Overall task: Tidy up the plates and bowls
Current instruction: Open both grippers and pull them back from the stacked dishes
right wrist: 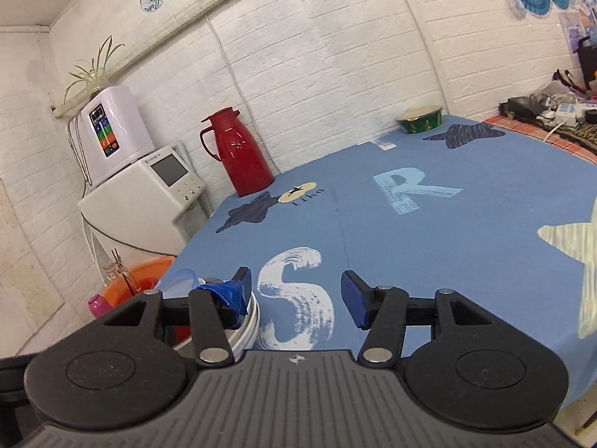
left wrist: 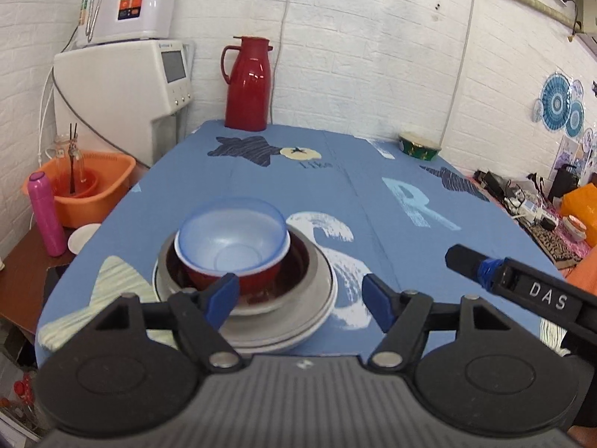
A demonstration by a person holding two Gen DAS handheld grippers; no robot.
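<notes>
- The dishes already stand nested near the table's point(left wrist: 373, 171) near-left corner: a translucent blue bowl point(left wrist: 231, 233) sits in a red bowl point(left wrist: 238, 276), which sits in a grey dish point(left wrist: 317, 272) on a white plate point(left wrist: 321, 317).
- The left gripper point(left wrist: 300, 296) hangs just in front of this stack with its jaws spread wide and nothing between them; its left pad overlaps the red bowl's rim in the picture, though contact cannot be told.
- The right gripper point(right wrist: 296, 298) is likewise wide open and empty, over bare cloth just right of the stack.
- Judgement: the stacking looks nearly finished. A green patterned bowl point(left wrist: 419, 145) stands alone near the far-right edge; whether it belongs to the job is unclear. If so, the next move calls for a long reach across the table and a grip on its rim.
- The left wrist view shows the whole stack and the right gripper's arm beside it.
- The right wrist view shows only the stack's edge behind its left finger, but a wider stretch of the far-right side.
</notes>
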